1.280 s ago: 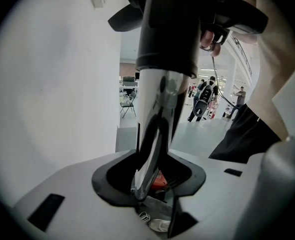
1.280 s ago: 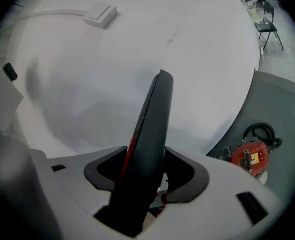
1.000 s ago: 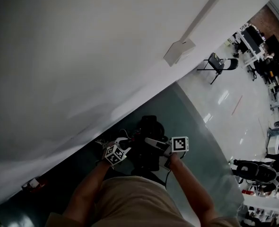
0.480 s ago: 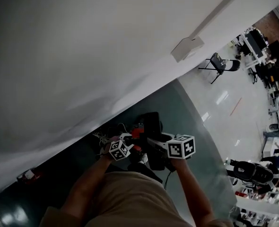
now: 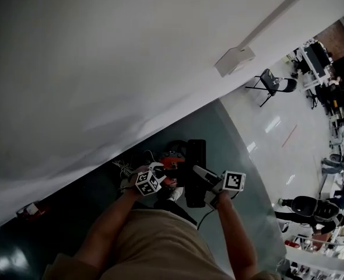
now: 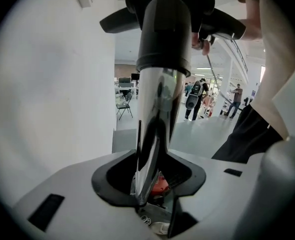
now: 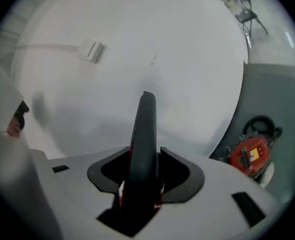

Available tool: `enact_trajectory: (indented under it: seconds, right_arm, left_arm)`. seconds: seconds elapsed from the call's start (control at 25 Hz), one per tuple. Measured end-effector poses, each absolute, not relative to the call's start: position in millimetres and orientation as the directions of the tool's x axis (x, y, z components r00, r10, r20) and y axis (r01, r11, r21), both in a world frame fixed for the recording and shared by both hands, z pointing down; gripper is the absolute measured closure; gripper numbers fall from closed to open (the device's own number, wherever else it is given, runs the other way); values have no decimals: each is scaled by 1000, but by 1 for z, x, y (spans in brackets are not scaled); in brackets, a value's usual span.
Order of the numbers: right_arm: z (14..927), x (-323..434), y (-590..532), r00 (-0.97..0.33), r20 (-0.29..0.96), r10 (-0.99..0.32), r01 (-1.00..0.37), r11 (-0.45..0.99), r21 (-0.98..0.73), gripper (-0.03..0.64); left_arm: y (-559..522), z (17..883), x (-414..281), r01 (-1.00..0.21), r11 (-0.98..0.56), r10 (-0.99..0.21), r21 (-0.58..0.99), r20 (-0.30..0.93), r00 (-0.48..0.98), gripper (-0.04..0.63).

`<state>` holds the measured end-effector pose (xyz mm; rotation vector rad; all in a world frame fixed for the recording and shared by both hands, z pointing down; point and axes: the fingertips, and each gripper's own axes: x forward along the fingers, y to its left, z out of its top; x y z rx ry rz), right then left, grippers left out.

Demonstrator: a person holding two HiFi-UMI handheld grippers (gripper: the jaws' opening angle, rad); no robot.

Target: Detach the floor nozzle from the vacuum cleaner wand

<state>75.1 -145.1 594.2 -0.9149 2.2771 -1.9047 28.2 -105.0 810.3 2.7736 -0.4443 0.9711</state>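
Left gripper: jaws clamped on the chrome wand, one on each side of the tube.
Right gripper: jaws have just been closing; a thin black edge of the floor nozzle stands between them, and they lie against both its faces.
Wand: rises upright out of the left jaws in the left gripper view and runs into a black collar, with the wide black head spreading to both sides above it. From this view the two parts look joined.
Floor nozzle: in the head view, a long black bar between the two grippers, in front of the person's legs and above the grey-green floor.
Red unit: lies low on the floor beside the wall, with a yellow label on it and a black cable looped just behind it.
Wall: white, fills most of the head view; a small pale box sits on it with a strip leading away.
Background: a folding chair stands on the shiny floor well apart from the work; people and desks are farther off.
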Motion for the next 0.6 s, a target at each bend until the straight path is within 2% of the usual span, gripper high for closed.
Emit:
enact_trajectory:
  seconds: [0.12,0.2,0.28,0.36,0.44,0.6]
  right_arm:
    - [591,77,-144,-767,486,-419,-578,123,-807,425]
    - [593,75,-141,-775,502,-383,-593,169,-787,417]
    - [608,72,-127,-781,545,-305,-613,214,-760,320]
    - [631,68,-104,-760,621,-190,-650,218,-728,309]
    - [635,63,-94,-771,617,-157,-636,159,-755,327]
    - [627,70,-88,-800,566,-198,-592,116,-797,350]
  left_arm:
    - [-105,810,31,-320,-946,-207,52,661,721,436]
    - [-106,812,33,-321,-946,-202,56,672,712,436]
    - [-105,814,36,-309,-950,-189,52,691,697,436]
    - [-102,816,42,-281,-960,-186,6,736,651,436]
    - [-99,813,50,-233,-972,-183,-42,759,625,436]
    - [-89,795,57,-237,-963,-103,127,638,763,426]
